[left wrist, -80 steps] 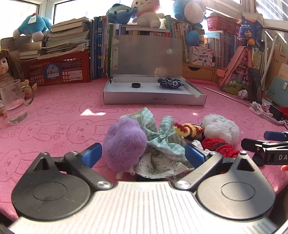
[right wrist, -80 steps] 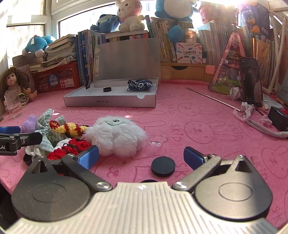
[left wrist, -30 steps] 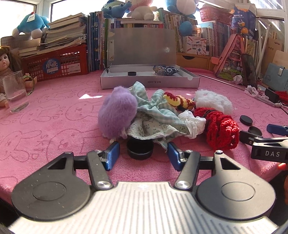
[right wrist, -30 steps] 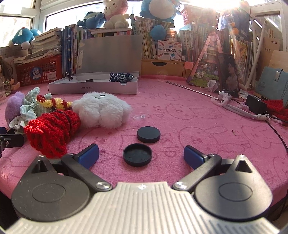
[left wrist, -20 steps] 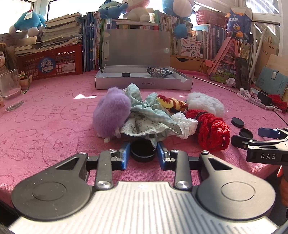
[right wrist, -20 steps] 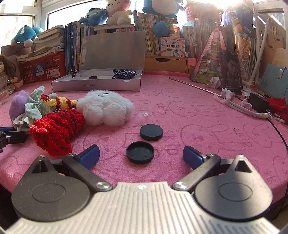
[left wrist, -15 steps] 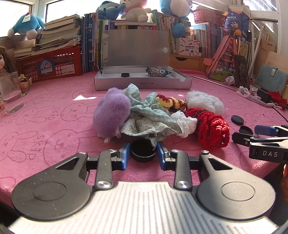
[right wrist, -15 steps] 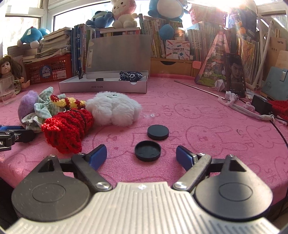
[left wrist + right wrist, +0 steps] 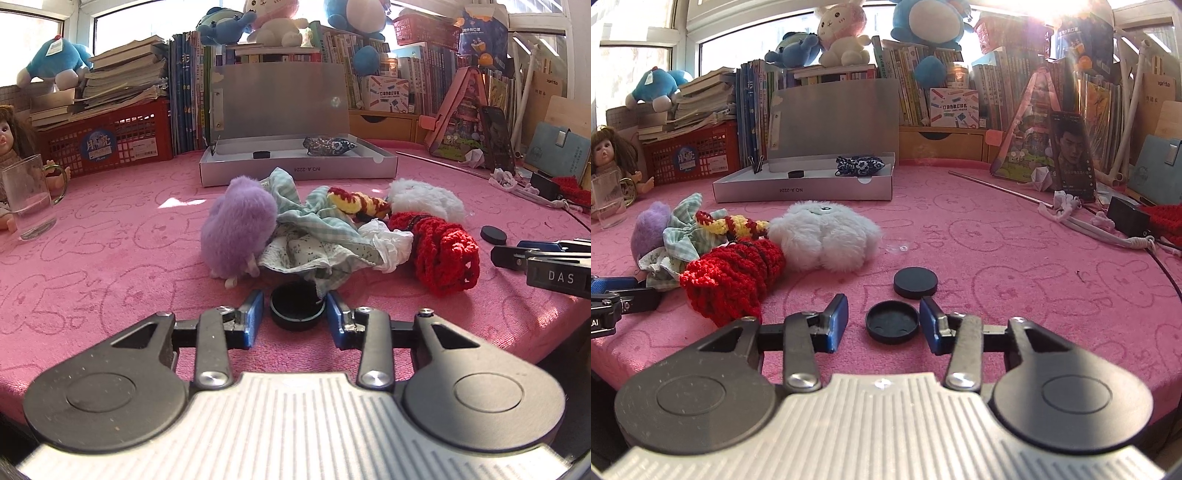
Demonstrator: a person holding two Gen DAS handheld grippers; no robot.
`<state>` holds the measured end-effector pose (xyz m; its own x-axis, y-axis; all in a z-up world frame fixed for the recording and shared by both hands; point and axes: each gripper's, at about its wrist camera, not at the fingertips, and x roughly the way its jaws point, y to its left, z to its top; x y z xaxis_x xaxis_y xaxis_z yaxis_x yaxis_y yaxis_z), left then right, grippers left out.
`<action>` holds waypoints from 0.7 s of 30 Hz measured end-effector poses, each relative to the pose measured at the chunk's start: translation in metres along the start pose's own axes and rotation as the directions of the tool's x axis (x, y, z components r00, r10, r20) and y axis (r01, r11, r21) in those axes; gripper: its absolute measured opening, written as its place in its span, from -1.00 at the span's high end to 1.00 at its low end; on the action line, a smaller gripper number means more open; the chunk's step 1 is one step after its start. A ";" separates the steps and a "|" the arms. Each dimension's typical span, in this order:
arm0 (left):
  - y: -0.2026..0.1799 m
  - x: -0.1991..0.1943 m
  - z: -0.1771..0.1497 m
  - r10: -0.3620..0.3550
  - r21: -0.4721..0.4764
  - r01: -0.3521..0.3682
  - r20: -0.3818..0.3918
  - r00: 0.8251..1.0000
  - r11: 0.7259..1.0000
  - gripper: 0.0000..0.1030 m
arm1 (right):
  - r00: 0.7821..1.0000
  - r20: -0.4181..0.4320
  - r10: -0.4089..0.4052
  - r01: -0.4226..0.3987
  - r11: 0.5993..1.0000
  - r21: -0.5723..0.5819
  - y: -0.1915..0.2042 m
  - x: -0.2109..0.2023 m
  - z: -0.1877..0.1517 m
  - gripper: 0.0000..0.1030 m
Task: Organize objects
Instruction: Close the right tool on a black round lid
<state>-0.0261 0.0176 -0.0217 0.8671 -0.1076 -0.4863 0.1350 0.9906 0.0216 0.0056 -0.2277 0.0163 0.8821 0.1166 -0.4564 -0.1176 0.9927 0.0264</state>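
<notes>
right hand-held gripper [image 9: 883, 323]: closing, not gripping | upturned black cap [image 9: 892, 321]: between its jaws on worktop, nearest it, round | grey box [image 9: 803, 190]: well beyond | left hand-held gripper [image 9: 294, 317]: opening around black lid [image 9: 297, 309]

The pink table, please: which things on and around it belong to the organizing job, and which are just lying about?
Job, probably: open grey box, black cap by the cloths, upturned black cap, flat black cap, purple pompom, checked cloth, red crochet piece, white fluffy toy.
Lying about: glass mug, doll, red basket, books.
</notes>
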 end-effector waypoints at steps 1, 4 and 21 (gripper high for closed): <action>0.000 0.001 0.000 0.002 0.004 -0.002 0.002 1.000 1.000 0.11 | 1.000 -0.005 0.001 -0.001 1.000 0.002 0.000 0.001 -0.001 0.11; -0.003 0.002 0.000 0.013 0.015 -0.013 0.004 1.000 1.000 0.00 | 1.000 -0.007 -0.001 0.001 1.000 -0.004 0.001 0.001 -0.002 0.15; -0.001 0.005 0.003 0.014 -0.018 -0.014 0.004 1.000 1.000 -0.23 | 1.000 0.010 -0.011 0.011 1.000 0.011 0.002 0.001 0.001 0.00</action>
<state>-0.0211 0.0159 -0.0217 0.8711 -0.0939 -0.4821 0.1141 0.9934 0.0127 0.0070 -0.2256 0.0166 0.8879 0.1061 -0.4475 -0.1031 0.9942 0.0312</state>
